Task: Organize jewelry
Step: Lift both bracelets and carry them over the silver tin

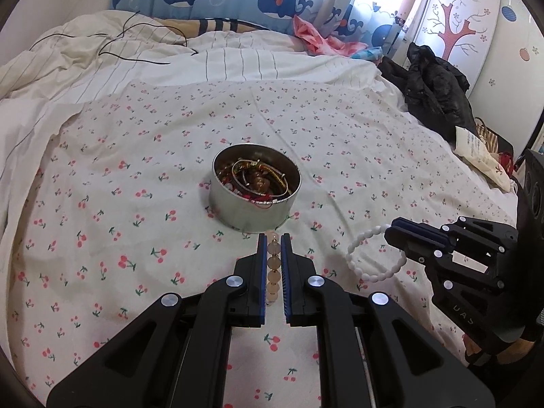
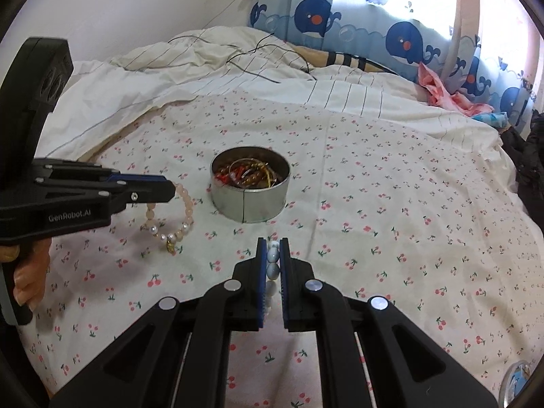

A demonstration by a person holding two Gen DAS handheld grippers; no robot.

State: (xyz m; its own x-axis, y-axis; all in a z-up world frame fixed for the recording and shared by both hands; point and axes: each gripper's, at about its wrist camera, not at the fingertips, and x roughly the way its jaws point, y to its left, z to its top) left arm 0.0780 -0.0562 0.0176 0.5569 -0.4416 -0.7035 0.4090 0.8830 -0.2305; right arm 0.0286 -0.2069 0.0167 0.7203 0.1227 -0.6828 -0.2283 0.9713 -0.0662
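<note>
Your left gripper (image 1: 273, 238): pinching the pink bead bracelet (image 2: 170, 217);
Your right gripper (image 2: 273, 242): pinching the white bead bracelet (image 1: 372, 255);
Tin (image 1: 255, 187): on the bed (image 1: 357, 170), between both

I see a white sheet (image 1: 142, 156) printed with small red cherries on green stems. The tin (image 1: 253, 209) is silver metal, holding gold, amber and red pieces. My left gripper (image 1: 273, 238) is black with blue pads, pinching a pale pink bead bracelet (image 2: 186, 210) with white pearls. A white bead bracelet (image 1: 369, 255) hangs from my right. Curtain (image 2: 391, 30) is light blue with navy whales.
</note>
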